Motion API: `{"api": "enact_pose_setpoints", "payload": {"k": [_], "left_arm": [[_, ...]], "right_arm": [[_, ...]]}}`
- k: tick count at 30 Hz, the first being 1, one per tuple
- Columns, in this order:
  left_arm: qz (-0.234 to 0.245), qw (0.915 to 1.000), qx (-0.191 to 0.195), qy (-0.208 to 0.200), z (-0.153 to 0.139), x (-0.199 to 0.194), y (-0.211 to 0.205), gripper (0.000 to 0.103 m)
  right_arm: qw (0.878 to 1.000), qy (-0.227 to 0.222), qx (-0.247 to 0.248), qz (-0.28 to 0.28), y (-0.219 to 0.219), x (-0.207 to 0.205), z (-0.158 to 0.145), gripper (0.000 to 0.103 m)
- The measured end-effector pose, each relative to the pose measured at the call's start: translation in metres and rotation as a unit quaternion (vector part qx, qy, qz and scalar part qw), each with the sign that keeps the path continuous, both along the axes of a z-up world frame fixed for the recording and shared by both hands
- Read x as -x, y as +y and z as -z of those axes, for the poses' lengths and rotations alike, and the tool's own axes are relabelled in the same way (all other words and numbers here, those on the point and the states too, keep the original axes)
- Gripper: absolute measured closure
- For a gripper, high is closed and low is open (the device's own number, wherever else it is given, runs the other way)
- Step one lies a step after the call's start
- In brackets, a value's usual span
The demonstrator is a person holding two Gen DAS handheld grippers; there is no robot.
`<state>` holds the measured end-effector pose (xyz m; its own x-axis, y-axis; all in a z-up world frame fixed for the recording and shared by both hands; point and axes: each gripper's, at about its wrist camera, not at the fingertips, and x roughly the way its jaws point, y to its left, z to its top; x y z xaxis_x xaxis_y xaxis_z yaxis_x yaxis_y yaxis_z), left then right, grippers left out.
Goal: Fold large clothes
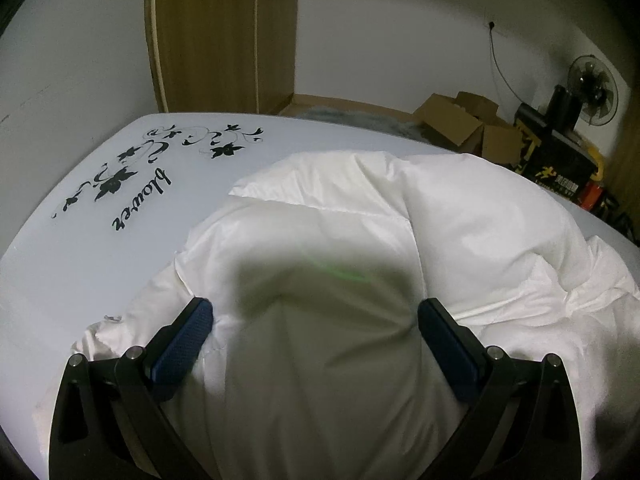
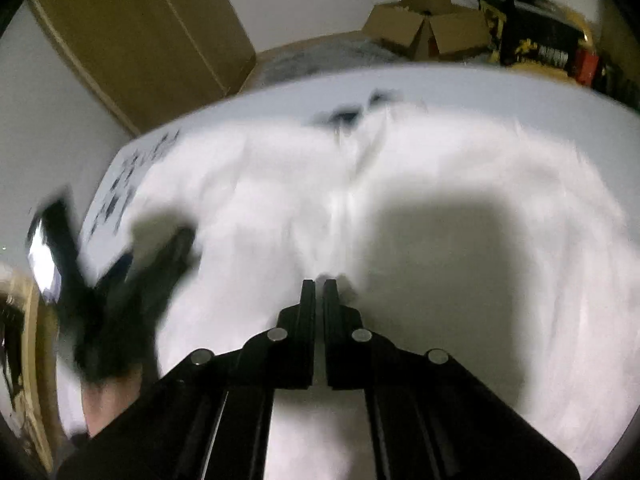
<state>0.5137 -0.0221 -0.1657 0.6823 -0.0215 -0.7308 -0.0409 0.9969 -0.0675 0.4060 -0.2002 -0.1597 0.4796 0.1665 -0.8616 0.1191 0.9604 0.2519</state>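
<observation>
A large white puffy garment (image 1: 360, 240) lies bunched on a white table (image 1: 80, 220) printed with black flowers. My left gripper (image 1: 314, 312) is open, its blue-padded fingers (image 1: 188, 336) pressed against the garment on either side of a fold. In the right wrist view the garment (image 2: 460, 184) is blurred by motion and fills the table. My right gripper (image 2: 319, 286) is shut on a pinch of the white fabric at its tips. The left gripper (image 2: 132, 280) shows there at the far left, blurred.
A tall wooden cabinet (image 1: 224, 36) stands behind the table. Cardboard boxes (image 1: 464, 120), a black fan (image 1: 592, 88) and a black-and-yellow box (image 1: 560, 160) sit on the floor at the back right. The table's far edge (image 2: 440, 76) runs across the right wrist view.
</observation>
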Motion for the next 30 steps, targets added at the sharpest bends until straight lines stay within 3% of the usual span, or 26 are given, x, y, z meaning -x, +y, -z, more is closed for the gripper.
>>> {"api": "enact_pose_setpoints", "payload": {"k": [3,6,8,9,11,13,17,19,21,22,23,25,27,28,29,30], "left_arm": [[0.000,1.0000,-0.001,0.001,0.000,0.000,-0.001,0.000],[-0.001,1.0000,0.002,0.001,0.001,0.001,0.000,0.000],[0.000,1.0000,0.001,0.002,0.001,0.000,0.000,0.000],[0.001,1.0000,0.001,0.002,0.002,0.000,-0.001,0.000],[0.002,1.0000,-0.001,0.003,0.002,0.000,0.000,0.000],[0.003,1.0000,0.000,0.003,0.002,0.000,0.000,0.000],[0.002,1.0000,0.004,0.004,0.003,-0.002,0.000,0.000],[0.002,1.0000,0.003,0.004,0.004,-0.002,-0.001,0.000],[0.001,1.0000,0.004,0.008,0.005,-0.004,0.000,0.000],[0.005,0.9998,0.006,0.016,0.004,-0.004,0.002,0.000],[0.018,0.9994,0.002,0.030,0.000,-0.002,0.003,0.000],[0.028,0.9991,0.025,0.021,-0.020,0.019,0.015,0.000],[0.047,0.9953,0.082,0.017,-0.047,0.058,0.041,0.000],[0.057,0.9928,0.103,0.021,-0.055,0.074,0.053,0.000],[0.067,0.9891,0.129,0.023,-0.064,0.097,0.069,0.000],[0.072,0.9859,0.149,0.020,-0.071,0.120,0.086,0.000]], "right_arm": [[1.000,-0.026,-0.002,-0.005,0.002,0.008,0.012,0.103],[0.996,-0.036,-0.062,0.043,-0.014,0.051,-0.008,0.103],[0.999,-0.041,-0.026,0.018,-0.002,0.075,-0.010,0.103],[1.000,-0.028,0.002,0.004,0.008,0.084,0.005,0.103],[0.997,-0.055,0.044,-0.005,0.017,0.089,0.019,0.103],[0.996,-0.053,0.068,-0.004,0.022,0.091,0.016,0.103],[0.999,-0.031,0.032,0.014,0.024,0.129,-0.006,0.103],[0.999,-0.014,0.049,-0.002,0.031,0.123,0.012,0.103],[0.995,-0.049,0.083,-0.019,0.035,0.119,0.023,0.103],[0.995,-0.043,0.084,-0.020,0.036,0.119,0.022,0.103],[0.997,-0.029,0.076,-0.020,0.033,0.117,0.019,0.103],[0.999,-0.012,0.037,-0.031,0.022,0.116,0.008,0.100],[0.999,-0.037,-0.006,-0.025,0.011,0.129,-0.008,0.077],[0.997,-0.069,-0.017,-0.011,0.001,0.138,-0.020,0.039],[0.995,-0.098,-0.017,0.011,-0.008,0.145,-0.031,0.010],[0.993,-0.115,-0.010,0.030,-0.015,0.145,-0.042,0.009]]}}
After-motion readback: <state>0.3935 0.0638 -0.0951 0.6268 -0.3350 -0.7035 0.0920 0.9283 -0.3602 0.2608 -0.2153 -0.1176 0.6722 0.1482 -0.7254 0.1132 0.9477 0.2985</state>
